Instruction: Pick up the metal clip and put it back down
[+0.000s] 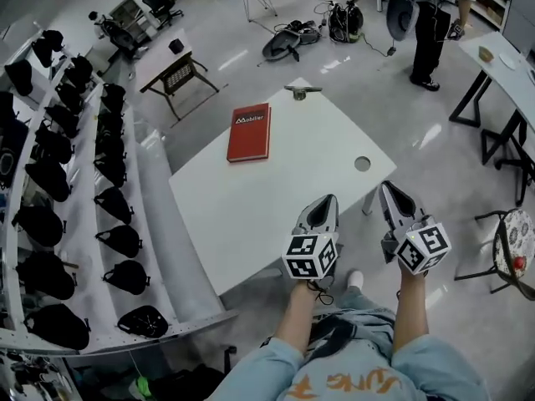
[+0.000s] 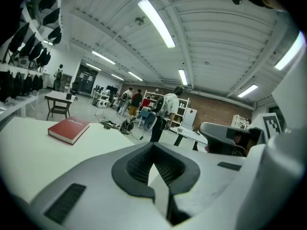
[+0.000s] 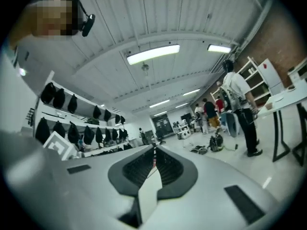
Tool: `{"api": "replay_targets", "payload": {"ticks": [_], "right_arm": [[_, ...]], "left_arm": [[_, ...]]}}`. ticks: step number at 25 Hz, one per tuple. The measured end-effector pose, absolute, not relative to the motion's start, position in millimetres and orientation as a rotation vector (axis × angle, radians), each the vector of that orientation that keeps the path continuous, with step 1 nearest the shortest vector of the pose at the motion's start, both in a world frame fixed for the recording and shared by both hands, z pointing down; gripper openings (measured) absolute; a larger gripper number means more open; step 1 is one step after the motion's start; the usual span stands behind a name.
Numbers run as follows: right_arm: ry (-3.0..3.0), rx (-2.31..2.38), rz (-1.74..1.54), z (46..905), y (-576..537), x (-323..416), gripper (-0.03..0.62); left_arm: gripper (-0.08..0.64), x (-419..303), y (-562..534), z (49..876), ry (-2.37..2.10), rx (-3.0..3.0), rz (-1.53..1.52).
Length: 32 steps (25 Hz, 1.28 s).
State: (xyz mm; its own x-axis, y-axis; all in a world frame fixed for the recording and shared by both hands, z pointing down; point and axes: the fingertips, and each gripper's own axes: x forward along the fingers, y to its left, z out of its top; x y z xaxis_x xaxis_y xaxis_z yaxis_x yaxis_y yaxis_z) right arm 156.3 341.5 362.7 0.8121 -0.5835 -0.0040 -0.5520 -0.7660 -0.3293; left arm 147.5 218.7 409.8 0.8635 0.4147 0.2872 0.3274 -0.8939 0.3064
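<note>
While both tools hang close to my body at the near side of the white surface (image 1: 276, 182), nothing is picked up. I read this as the very start, with the reach not yet begun. The left tool (image 1: 328, 200) hovers over the near edge with its jaws pressed together and nothing between them. The right tool (image 1: 389, 187) sits just off the surface's right edge, above the floor, jaws likewise together and empty.

The metal clip (image 1: 301, 91) lies way out at the far edge of the surface, well apart from both tools. The red book (image 1: 249, 132) lies flat a little to the left of the line out to it.

The next move, as I judge it, is to spread one tool's jaws, carry it across past the book, and come down so the jaws straddle the clip. It looks slim and sits right at the edge, so a clumsy nudge could push it off.

Only the head view gives me the clip. The left gripper view catches the book and the surface low and flat, but I can't make out the clip there. The right gripper view tilts up to ceiling lights and black bags (image 3: 48, 93) on wall shelves, and shows nothing on the surface.
</note>
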Motion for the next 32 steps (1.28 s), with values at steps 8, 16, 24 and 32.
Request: {"api": "replay_targets", "payload": {"ticks": [8, 16, 24, 32], "right_arm": [[0.985, -2.692, -0.081, 346.5, 361.2, 173.7, 0.032], [1.032, -2.794, -0.093, 339.5, 350.2, 186.1, 0.033], [0.893, -2.959, -0.173, 357.3, 341.9, 223.1, 0.032], [0.945, -2.958, -0.259, 383.4, 303.0, 274.2, 0.032]], "left_arm": [[0.009, 179.3, 251.0, 383.3, 0.604, 2.821, 0.433], [0.009, 200.4, 229.0, 363.1, 0.49, 2.868, 0.332], [0.009, 215.9, 193.8, 376.0, 0.382, 2.878, 0.313], [0.009, 252.9, 152.2, 404.1, 0.265, 2.852, 0.363]]}}
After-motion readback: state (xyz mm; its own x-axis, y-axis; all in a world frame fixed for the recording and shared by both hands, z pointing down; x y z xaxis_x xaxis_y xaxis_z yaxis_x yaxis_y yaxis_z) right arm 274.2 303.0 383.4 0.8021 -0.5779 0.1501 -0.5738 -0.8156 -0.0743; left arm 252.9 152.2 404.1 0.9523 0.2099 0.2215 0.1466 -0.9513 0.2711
